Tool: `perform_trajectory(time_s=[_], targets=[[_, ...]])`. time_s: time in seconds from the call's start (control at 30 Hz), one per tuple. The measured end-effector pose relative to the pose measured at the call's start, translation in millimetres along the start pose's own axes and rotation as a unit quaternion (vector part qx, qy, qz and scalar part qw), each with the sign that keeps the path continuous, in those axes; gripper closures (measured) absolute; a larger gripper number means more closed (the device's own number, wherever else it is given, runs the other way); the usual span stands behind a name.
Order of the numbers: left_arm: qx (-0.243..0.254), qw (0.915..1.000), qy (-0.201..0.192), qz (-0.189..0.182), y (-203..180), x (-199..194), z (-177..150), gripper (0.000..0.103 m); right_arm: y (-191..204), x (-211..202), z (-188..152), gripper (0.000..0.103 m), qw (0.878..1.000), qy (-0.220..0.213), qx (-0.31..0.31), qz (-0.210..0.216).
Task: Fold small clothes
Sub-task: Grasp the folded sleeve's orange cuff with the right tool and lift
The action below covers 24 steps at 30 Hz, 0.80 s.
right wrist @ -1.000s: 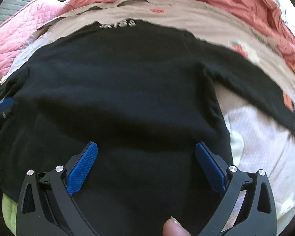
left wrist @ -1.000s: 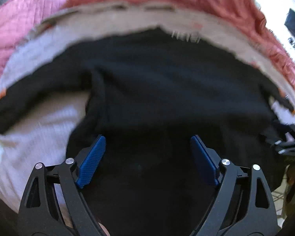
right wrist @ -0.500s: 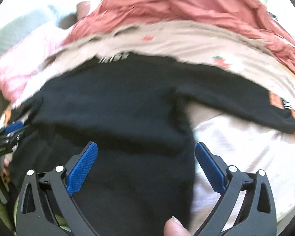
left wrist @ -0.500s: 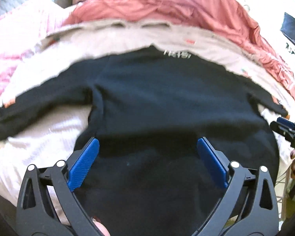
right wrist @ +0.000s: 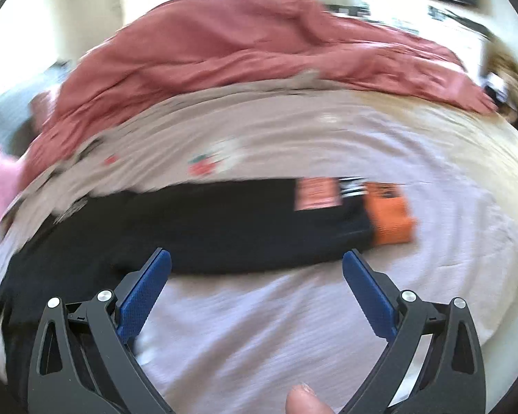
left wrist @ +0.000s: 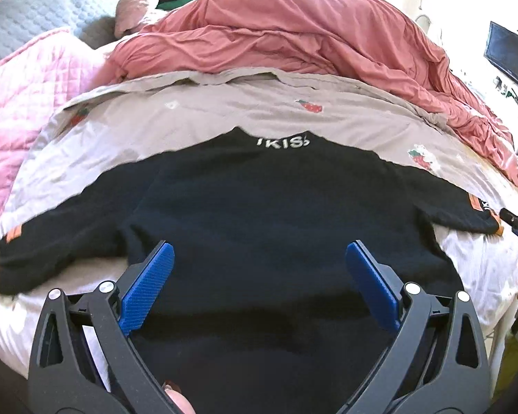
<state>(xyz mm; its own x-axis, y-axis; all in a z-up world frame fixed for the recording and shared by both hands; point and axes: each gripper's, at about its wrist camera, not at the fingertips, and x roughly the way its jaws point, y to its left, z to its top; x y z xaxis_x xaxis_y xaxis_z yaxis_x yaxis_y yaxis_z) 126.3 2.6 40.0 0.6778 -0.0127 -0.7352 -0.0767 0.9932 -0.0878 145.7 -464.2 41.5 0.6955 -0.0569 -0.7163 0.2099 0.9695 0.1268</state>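
One small black long-sleeved knit sweater [left wrist: 259,214] lies spread flat on a pale grey bedsheet printed with strawberries [left wrist: 224,110], its collar with white lettering pointing away and both sleeves stretched out to the sides. The left gripper [left wrist: 259,286] hangs above the sweater's lower body with its jaws spread wide; they have just been opening, and nothing is gripped, the dark cloth lying below the blue ribbed pads [left wrist: 148,286] and apart from them. The right gripper [right wrist: 257,296] is also spread wide and holds nothing; in its blurred view the sweater's sleeve with an orange cuff [right wrist: 392,217] lies across the sheet just beyond its fingertips, while bare sheet shows between the fingers. A rumpled dusty-red duvet [left wrist: 293,41] is heaped behind the sweater.
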Motion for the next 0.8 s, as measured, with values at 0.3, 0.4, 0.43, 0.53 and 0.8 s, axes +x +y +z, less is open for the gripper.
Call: perform_trajectory(time_s=[0.3,0.4,0.43,0.53,0.8], targets=[[0.018,0.9995,0.023,0.011,-23,47,23,0.009,-80,43,20,0.005,0.997,0.027,0.053,-0.050],[0.019,0.9994,0.025,0.012,-25,63,30,0.009,-80,63,22,0.005,0.997,0.045,0.037,-0.058],[0.017,0.9995,0.026,0.010,-25,67,31,0.009,-79,67,22,0.007,0.996,0.049,0.034,-0.060],[0.012,0.9992,0.037,0.011,-25,86,34,0.009,-84,88,25,0.039,0.994,0.070,0.041,-0.067],[-0.012,0.9969,0.077,0.016,-11,131,19,0.010,-77,82,25,0.087,0.998,0.036,0.042,-0.036]])
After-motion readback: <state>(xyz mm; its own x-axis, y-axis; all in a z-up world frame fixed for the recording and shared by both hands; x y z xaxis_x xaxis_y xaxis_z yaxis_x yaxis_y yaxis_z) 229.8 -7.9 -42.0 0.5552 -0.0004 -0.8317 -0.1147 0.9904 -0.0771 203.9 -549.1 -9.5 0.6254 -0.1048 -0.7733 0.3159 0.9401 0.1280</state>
